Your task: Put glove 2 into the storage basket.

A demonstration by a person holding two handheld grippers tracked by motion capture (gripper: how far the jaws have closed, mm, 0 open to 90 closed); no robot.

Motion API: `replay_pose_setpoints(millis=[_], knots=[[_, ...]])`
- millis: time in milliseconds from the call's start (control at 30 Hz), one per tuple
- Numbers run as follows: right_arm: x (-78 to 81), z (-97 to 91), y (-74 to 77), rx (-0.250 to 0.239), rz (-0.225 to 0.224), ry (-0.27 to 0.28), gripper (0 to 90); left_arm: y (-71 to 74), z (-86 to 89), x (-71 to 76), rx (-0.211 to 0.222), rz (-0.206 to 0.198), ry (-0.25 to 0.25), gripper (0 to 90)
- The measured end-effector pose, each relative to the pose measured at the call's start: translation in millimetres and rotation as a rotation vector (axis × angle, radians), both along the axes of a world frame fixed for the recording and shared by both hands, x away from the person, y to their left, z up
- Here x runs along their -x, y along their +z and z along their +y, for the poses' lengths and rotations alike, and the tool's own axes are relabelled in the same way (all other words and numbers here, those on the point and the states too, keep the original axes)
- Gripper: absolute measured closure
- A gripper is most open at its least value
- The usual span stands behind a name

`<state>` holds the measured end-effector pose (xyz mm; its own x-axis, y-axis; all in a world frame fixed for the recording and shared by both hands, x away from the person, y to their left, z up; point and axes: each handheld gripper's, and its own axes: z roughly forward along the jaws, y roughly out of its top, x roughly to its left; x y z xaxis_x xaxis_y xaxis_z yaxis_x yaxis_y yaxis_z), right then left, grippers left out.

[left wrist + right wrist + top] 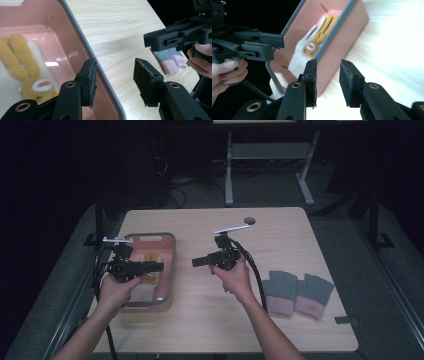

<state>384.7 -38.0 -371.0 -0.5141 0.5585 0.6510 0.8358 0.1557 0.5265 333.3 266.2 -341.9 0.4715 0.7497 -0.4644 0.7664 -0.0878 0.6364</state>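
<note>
Jaws of both grippers point(115, 82) point(327, 82) stand apart, empty; bin point(170, 265) wall half-hides the yellow glove point(151, 257).

a pair of grey gloves point(298, 293) with pink cuffs lies flat on the right part of the light wooden surface point(280, 240), side by side and touching, cuffs toward the near edge. a small round grey grommet point(249, 221) sits in the surface near its far edge. beyond the surface, on the dark floor, stands the white frame of another desk point(270, 157), with dark cables point(175, 182) loose on the floor to its left.
</note>
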Motion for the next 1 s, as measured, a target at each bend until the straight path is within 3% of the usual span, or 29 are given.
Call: replay_pose_setpoints(millis=[467,1000], knots=[[7.1,-48.6,-0.1,-0.041,0.002,-0.047,61.8,2.3,-32.8,-0.3,0.054,-0.013,-0.075,47.7],[17.0,-94.6,-6.2,-0.021,0.011,-0.091,58.5,-1.5,-68.1,-2.5,0.119,-0.001,-0.141,40.8]])
